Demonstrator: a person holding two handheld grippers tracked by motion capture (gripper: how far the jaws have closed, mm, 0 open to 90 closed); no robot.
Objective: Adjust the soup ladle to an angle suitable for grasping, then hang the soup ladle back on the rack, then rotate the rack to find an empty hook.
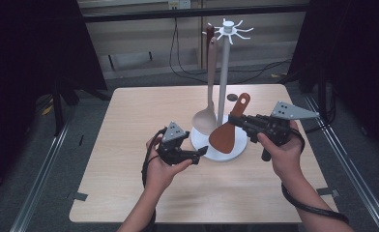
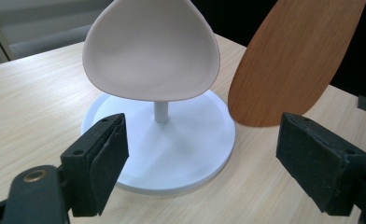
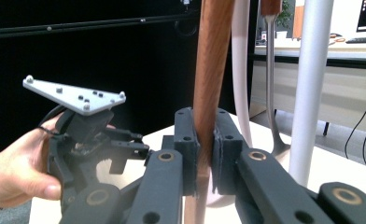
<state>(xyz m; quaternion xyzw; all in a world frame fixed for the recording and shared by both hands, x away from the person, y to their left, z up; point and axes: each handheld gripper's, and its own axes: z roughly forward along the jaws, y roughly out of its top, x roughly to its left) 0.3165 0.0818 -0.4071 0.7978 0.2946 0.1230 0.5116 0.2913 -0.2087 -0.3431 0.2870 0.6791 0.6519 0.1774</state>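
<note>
A white utensil stand [image 1: 223,72] with a round base [image 2: 190,154] rises mid-table. A pale beige spoon [image 1: 209,92] hangs from its hooked top, its bowl [image 2: 151,49] just above the base. My right gripper [image 1: 236,121] is shut on the handle of a brown wooden spatula [image 1: 228,130], held tilted beside the pole; its pads [image 3: 223,149] squeeze the handle [image 3: 211,70]. The spatula blade [image 2: 293,60] hangs at the base's right edge. My left gripper [image 1: 200,155] stands open and holds nothing, its pads [image 2: 109,158] aimed at the base from the front left.
The light wooden table [image 1: 129,125] has free room to the left and in front. A small dark disc [image 1: 232,97] lies behind the stand. Cables run along the floor past the far edge. Dark curtains flank both sides.
</note>
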